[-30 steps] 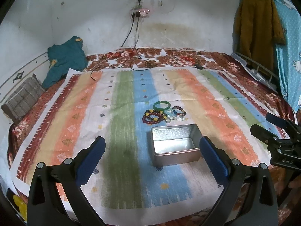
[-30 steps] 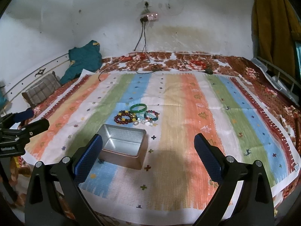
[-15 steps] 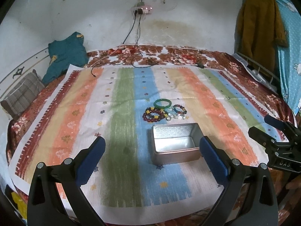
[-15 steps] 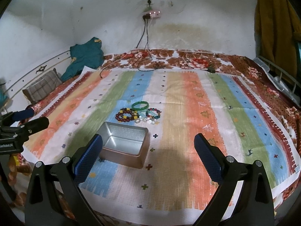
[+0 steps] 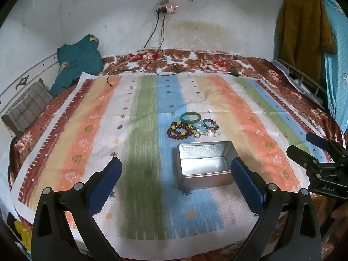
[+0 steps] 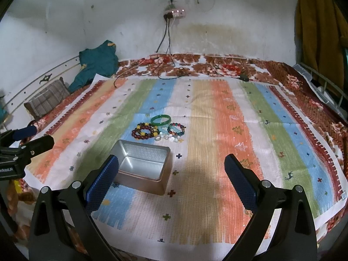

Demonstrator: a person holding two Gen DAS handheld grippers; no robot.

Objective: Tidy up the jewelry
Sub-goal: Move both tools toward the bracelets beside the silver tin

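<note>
An open silver tin box [image 5: 203,163] [image 6: 142,167] sits empty on a striped cloth. Just beyond it lies a cluster of jewelry: a green bangle [image 5: 191,117] [image 6: 161,120], a dark red beaded bracelet [image 5: 178,131] [image 6: 142,131], a multicolour beaded bracelet [image 5: 210,124] [image 6: 176,129] and small pale pieces [image 5: 203,132]. My left gripper [image 5: 175,183] is open and empty, near the front edge, short of the box. My right gripper [image 6: 171,179] is open and empty, to the right of the box.
The striped cloth [image 5: 87,130] covers a floral bed. A teal garment [image 5: 78,63] and a grey checked pillow [image 5: 27,111] lie at the far left. Cables [image 5: 161,65] trail from a wall socket. Clothes [image 5: 304,28] hang at the right by a metal rail.
Both grippers have risen or tilted slightly, so the box and jewelry sit a little lower in view. Nothing on the cloth has moved.
</note>
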